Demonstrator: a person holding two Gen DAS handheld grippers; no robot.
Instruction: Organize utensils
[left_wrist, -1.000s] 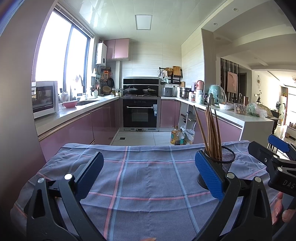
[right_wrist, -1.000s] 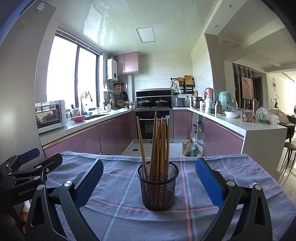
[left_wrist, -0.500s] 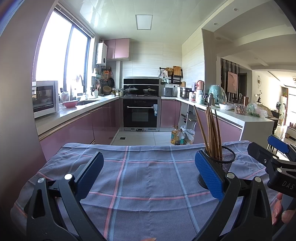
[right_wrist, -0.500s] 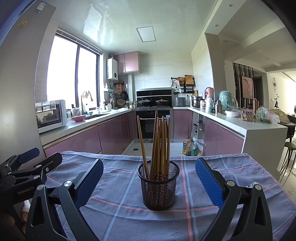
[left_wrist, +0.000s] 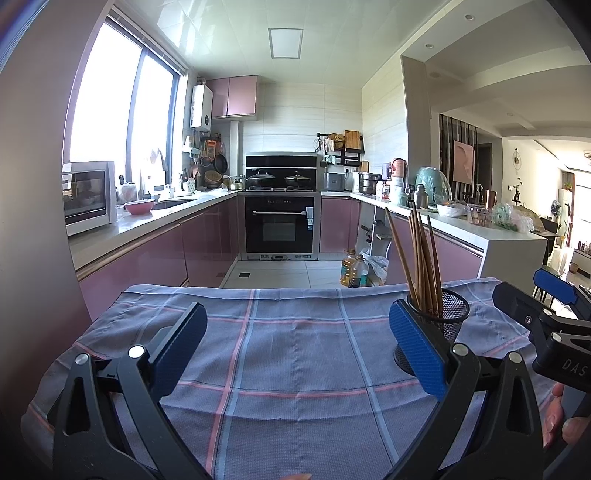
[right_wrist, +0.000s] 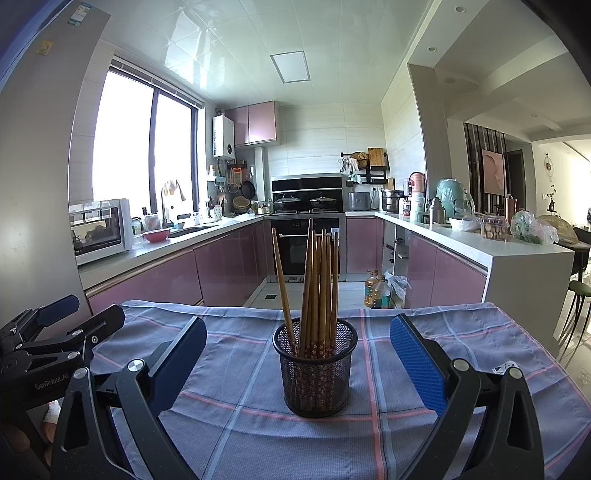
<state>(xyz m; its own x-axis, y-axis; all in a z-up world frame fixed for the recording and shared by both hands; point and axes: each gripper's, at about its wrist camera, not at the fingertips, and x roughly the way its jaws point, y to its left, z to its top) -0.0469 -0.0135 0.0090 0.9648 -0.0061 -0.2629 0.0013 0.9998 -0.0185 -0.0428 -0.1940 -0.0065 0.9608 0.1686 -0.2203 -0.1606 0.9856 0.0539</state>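
Observation:
A black mesh cup (right_wrist: 316, 369) stands upright on the blue plaid cloth (right_wrist: 461, 343), filled with several wooden chopsticks (right_wrist: 317, 280). My right gripper (right_wrist: 297, 362) is open and empty, its blue pads (right_wrist: 415, 363) on either side of the cup, a little nearer than it. In the left wrist view the cup (left_wrist: 448, 314) stands at the right, partly behind my right pad. My left gripper (left_wrist: 295, 350) is open and empty over bare cloth (left_wrist: 295, 332), to the left of the cup.
The cloth's far edge (left_wrist: 258, 290) drops to the kitchen floor. Pink cabinets and an oven (left_wrist: 280, 225) stand beyond. A white counter (right_wrist: 517, 251) with jars and bags runs along the right. Each gripper shows at the edge of the other's view.
The right gripper has edged slightly back from the cup. The left gripper has hardly moved. Both stay open.

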